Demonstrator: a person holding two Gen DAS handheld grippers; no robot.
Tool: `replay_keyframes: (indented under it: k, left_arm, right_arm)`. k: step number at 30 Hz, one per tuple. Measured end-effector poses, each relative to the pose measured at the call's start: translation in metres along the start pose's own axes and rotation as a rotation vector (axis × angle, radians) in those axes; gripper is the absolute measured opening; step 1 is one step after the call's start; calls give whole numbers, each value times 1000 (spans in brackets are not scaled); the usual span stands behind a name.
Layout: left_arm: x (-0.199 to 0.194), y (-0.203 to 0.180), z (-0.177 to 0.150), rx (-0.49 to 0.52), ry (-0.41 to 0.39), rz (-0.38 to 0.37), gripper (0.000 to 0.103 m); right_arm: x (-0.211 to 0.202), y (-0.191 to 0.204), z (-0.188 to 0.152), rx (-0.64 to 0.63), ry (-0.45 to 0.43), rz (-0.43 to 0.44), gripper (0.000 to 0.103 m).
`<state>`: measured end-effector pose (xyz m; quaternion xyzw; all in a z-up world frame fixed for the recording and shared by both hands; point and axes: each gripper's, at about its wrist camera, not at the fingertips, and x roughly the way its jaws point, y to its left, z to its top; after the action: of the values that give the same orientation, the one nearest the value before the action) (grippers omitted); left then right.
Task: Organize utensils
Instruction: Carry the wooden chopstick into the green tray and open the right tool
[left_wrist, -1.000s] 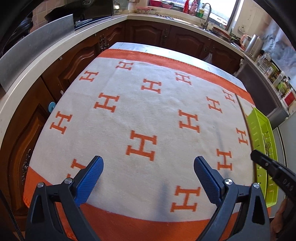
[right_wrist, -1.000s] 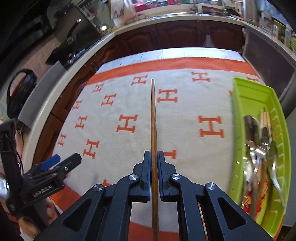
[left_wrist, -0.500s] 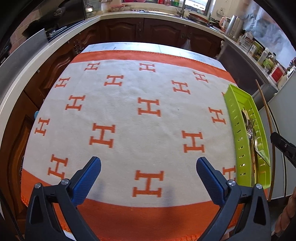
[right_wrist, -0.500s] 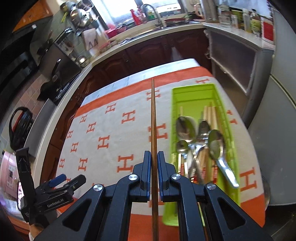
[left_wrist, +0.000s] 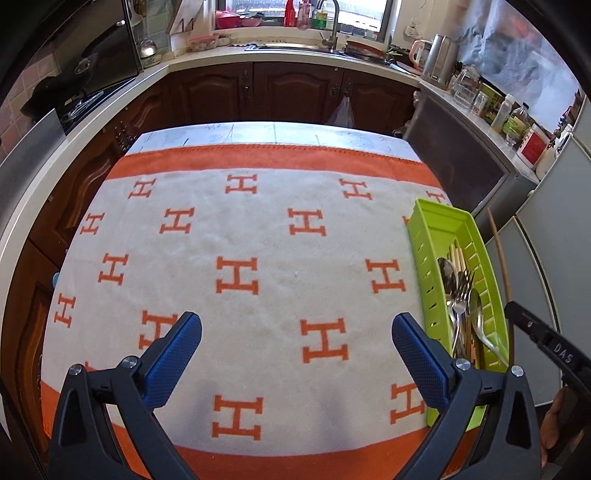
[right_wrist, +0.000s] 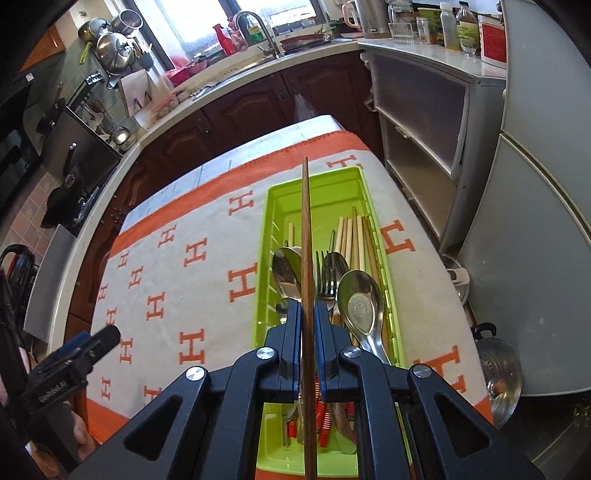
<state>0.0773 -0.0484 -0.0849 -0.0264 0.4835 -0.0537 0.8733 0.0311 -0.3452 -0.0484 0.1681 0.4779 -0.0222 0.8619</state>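
My right gripper (right_wrist: 307, 314) is shut on a dark wooden chopstick (right_wrist: 306, 229) and holds it lengthwise above the lime-green utensil tray (right_wrist: 321, 184). The tray holds spoons (right_wrist: 360, 301), a fork (right_wrist: 328, 273), pale chopsticks (right_wrist: 347, 236) and red-handled pieces. In the left wrist view the tray (left_wrist: 436, 225) lies at the table's right edge, with the chopstick (left_wrist: 500, 254) above its far side and the right gripper's body at the right. My left gripper (left_wrist: 295, 336) is open and empty over the blanket. It also shows in the right wrist view (right_wrist: 88, 343) at the lower left.
A white blanket (left_wrist: 258, 258) with orange H marks and orange borders covers the table. Dark cabinets and counters (left_wrist: 295, 85) ring the table, with a sink behind. A grey fridge (right_wrist: 546, 221) and a metal pot lid (right_wrist: 498, 373) stand to the right of the tray.
My right gripper has carried the chopstick rightward, from over the blanket to over the tray. My left gripper has swung right and stayed open.
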Motion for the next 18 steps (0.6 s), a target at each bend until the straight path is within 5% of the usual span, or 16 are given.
replay_keyframes:
  k: [11, 18]
  left_arm:
    - [10, -7, 8, 26, -13, 28, 102]
    - [13, -9, 4, 48, -2, 54, 102]
  right_arm:
    - [19, 9, 12, 11, 14, -30, 7]
    - [21, 6, 15, 44, 14, -35, 19]
